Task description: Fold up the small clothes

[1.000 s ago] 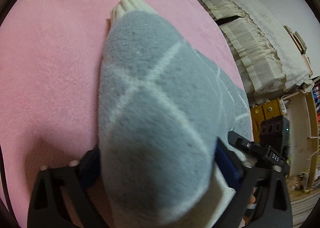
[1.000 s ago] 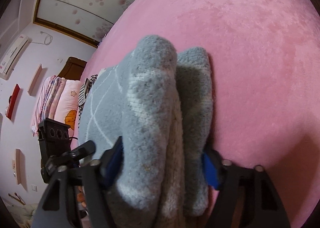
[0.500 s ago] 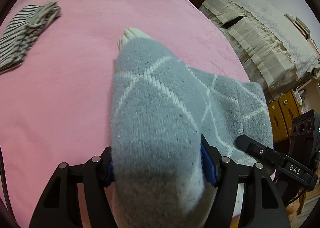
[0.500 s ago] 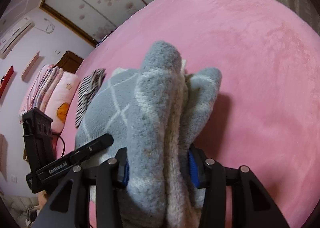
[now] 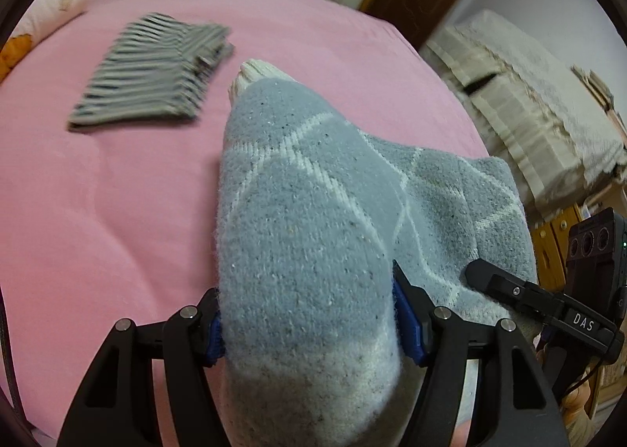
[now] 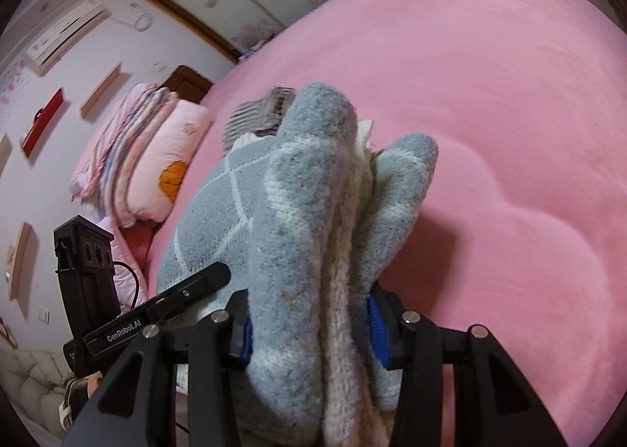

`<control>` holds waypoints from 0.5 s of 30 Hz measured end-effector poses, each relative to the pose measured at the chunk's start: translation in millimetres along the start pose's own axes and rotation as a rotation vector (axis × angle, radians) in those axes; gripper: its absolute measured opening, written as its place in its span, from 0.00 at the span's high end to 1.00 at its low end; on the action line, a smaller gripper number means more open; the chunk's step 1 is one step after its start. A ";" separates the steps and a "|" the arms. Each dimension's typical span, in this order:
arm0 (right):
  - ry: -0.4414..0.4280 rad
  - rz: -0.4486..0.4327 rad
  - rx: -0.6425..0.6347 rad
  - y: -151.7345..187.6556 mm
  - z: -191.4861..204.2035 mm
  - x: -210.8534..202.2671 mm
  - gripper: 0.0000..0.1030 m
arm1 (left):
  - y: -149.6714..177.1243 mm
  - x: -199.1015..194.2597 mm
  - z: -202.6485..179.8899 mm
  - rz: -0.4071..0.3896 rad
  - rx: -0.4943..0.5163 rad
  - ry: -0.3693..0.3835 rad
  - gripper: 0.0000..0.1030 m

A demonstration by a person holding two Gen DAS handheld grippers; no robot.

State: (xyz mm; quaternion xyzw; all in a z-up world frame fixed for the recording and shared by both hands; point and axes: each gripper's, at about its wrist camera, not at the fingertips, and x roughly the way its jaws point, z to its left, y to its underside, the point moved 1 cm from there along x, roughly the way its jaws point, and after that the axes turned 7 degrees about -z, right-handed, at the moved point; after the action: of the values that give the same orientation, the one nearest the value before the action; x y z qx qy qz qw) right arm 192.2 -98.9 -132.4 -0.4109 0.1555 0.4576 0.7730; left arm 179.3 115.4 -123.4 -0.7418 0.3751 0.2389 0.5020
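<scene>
Grey socks [image 5: 313, 235] hang bunched above the pink bed [image 5: 98, 192], left gripper [image 5: 309, 321] and right gripper [image 6: 309, 325] each clamped on 1 end, likely so the folded bundle travels intact toward the striped pile [image 5: 153, 70].

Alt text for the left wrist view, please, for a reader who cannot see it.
The left gripper clamps a thick grey knitted garment with pale diamond lines, held over a pink bed cover. A folded black-and-white striped garment lies beyond; the right gripper grips the grey one's other side.
</scene>
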 end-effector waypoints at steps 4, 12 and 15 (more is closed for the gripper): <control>-0.059 -0.008 -0.020 -23.6 43.5 29.0 0.57 | -43.7 -20.4 40.7 -0.037 -0.011 -0.032 0.35; -0.144 -0.054 -0.052 -96.7 120.2 108.7 0.57 | -156.1 -33.3 113.0 -0.147 0.030 -0.083 0.35; -0.163 -0.077 -0.054 -130.5 139.9 140.4 0.57 | -204.7 -23.3 139.1 -0.177 0.034 -0.081 0.35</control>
State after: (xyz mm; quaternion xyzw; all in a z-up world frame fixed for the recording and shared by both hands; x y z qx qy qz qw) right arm 357.0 59.5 -68.7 -0.3986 0.0638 0.4636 0.7888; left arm 331.3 295.3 -43.7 -0.7531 0.2915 0.2172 0.5483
